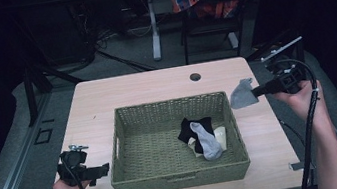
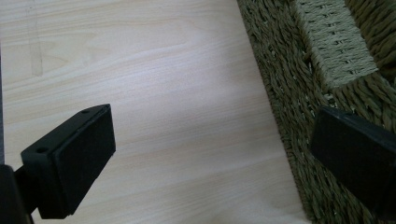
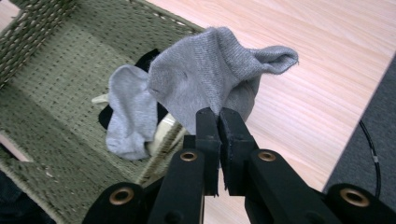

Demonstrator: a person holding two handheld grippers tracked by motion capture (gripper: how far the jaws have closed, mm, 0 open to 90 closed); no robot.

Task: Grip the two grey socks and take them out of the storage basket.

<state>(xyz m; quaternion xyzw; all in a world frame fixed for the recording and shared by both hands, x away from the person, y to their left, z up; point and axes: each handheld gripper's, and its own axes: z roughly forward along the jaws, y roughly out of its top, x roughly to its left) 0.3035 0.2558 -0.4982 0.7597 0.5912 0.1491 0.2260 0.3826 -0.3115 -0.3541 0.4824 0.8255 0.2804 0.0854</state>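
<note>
Woven basket (image 1: 181, 176) sits mid-table; left gripper (image 1: 98, 171) is held open and empty just beside its left wall. A light grey sock (image 1: 206, 140) and dark sock (image 1: 188, 128) lie inside. Right gripper (image 1: 256, 93) is clamped on a grey sock (image 1: 243, 94) just off the right rim.

Risk: only an edge is pinched, so it could be dropped outside. The pinch is seen close up in the right gripper view; left jaw spacing is shown best in the left gripper view.

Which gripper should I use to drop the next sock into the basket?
Right. The right gripper is already shut on a grey sock, held beside the right rim of the woven basket. The left gripper is open and holds nothing, low by the basket's left wall.
</note>
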